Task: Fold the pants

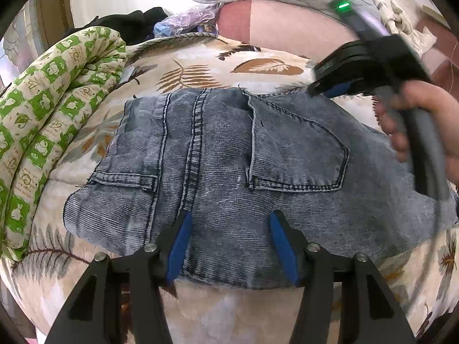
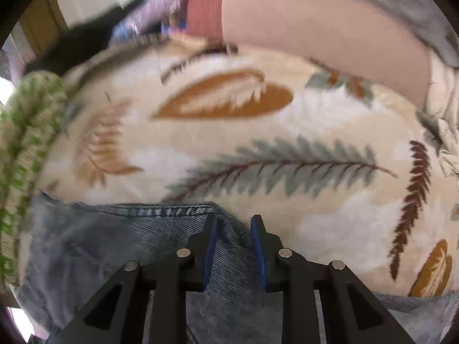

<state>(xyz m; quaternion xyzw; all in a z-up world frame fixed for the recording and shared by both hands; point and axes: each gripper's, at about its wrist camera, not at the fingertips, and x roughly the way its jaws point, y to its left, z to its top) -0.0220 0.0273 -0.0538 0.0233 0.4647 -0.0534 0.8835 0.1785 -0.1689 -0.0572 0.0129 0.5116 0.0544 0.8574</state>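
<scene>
Left gripper [image 1: 228,223]: black linkage arms, silver pivot screws, blue pads. Right gripper [image 2: 233,229]: same build; grey handle, green light.

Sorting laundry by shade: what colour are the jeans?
Faded grey-blue jeans with dark stitching; clearest in the left wrist view.

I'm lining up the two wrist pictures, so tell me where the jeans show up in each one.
Left wrist view: the jeans fill the middle, back pockets up, lying on the leaf-print blanket, with the left gripper over their near edge.
Right wrist view: the jeans sit at the bottom left, a fold of denim between the right gripper fingers.
Shared landmark: the orange-brown leaf printed on the blanket beyond the jeans.
</scene>
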